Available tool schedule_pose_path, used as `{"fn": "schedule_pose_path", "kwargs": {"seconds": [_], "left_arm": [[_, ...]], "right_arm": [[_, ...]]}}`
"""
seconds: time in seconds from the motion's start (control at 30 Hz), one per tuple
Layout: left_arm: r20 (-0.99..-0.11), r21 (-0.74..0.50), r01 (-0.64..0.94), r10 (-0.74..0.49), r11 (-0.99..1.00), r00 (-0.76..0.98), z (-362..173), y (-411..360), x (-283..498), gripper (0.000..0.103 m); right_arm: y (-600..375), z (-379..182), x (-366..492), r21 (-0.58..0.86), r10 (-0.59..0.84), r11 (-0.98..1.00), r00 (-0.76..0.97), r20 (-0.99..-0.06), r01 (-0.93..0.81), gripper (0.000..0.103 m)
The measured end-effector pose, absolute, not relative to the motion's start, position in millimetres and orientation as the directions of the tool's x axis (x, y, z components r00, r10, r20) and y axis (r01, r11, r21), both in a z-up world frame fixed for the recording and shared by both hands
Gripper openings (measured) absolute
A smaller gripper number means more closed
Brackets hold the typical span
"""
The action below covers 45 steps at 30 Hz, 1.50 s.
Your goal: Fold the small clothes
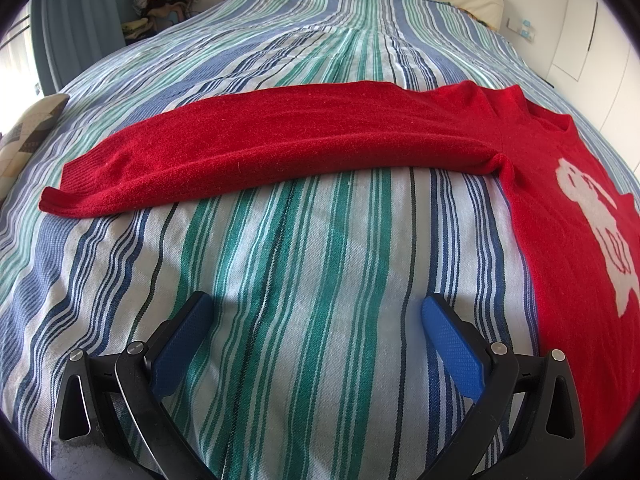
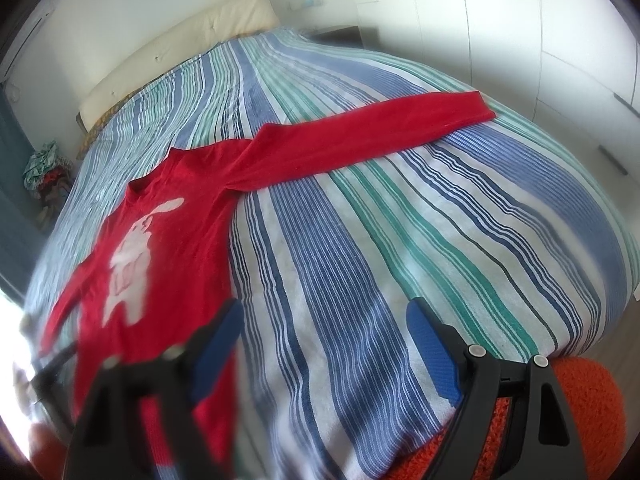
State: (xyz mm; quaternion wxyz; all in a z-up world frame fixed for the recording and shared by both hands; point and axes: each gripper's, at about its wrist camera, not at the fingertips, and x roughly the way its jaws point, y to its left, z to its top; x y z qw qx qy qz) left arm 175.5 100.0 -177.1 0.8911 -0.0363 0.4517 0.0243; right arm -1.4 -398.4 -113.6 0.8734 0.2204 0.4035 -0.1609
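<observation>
Striped bedding in blue, green and white covers the bed (image 1: 304,248), and on it a red sweater (image 1: 280,148) with a white figure lies flat, sleeves stretched straight out to both sides. Left hand-held gripper (image 1: 316,312) hangs over bare bedspread near one sleeve, blue pads spread wide, holding and touching nothing. Right hand-held gripper (image 2: 324,320) is likewise wide apart and empty, its blurred left finger (image 2: 216,340) showing against the sweater's lower body.
</observation>
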Motion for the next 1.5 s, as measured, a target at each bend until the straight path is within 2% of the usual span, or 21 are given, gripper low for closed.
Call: {"fn": "schedule_pose_path", "kwargs": {"seconds": [0.7, 0.83, 1.0, 1.13, 1.23, 1.27, 1.4, 1.5], "left_arm": [[-0.807, -0.042, -0.076, 0.011, 0.996, 0.591, -177, 100, 175, 0.103], [-0.807, -0.042, -0.076, 0.011, 0.996, 0.591, -177, 100, 175, 0.103], [-0.807, -0.042, -0.076, 0.011, 0.996, 0.591, -177, 100, 176, 0.103], [-0.807, -0.041, -0.076, 0.012, 0.996, 0.591, -177, 100, 175, 0.103], [-0.806, -0.042, -0.077, 0.012, 0.996, 0.591, -177, 100, 175, 0.103], [-0.806, -0.041, -0.077, 0.013, 0.996, 0.592, -177, 99, 176, 0.103], [-0.807, -0.037, -0.078, 0.016, 0.996, 0.59, -178, 100, 175, 0.103], [-0.806, -0.031, -0.079, 0.022, 0.996, 0.591, -178, 99, 176, 0.103]], "right_arm": [[-405, -109, -6, 0.301, -0.089, 0.832, 0.648, -0.757, 0.466, 0.083], [-431, -95, -6, 0.461, 0.009, 0.78, 0.73, -0.684, 0.422, 0.083], [-516, -82, 11, 0.574, -0.004, 0.685, 0.79, -0.614, 0.449, 0.086], [-604, -107, 16, 0.679, -0.042, 0.493, 0.795, -0.606, 0.544, 0.086], [-643, -137, 28, 0.773, 0.045, 0.358, 0.817, -0.575, 0.524, 0.085], [-650, -145, 35, 0.785, 0.069, 0.333, 0.817, -0.572, 0.522, 0.085], [-664, -154, 56, 0.769, 0.041, 0.343, 0.809, -0.586, 0.54, 0.072], [-671, -158, 81, 0.758, 0.046, 0.365, 0.802, -0.595, 0.541, 0.069]]}}
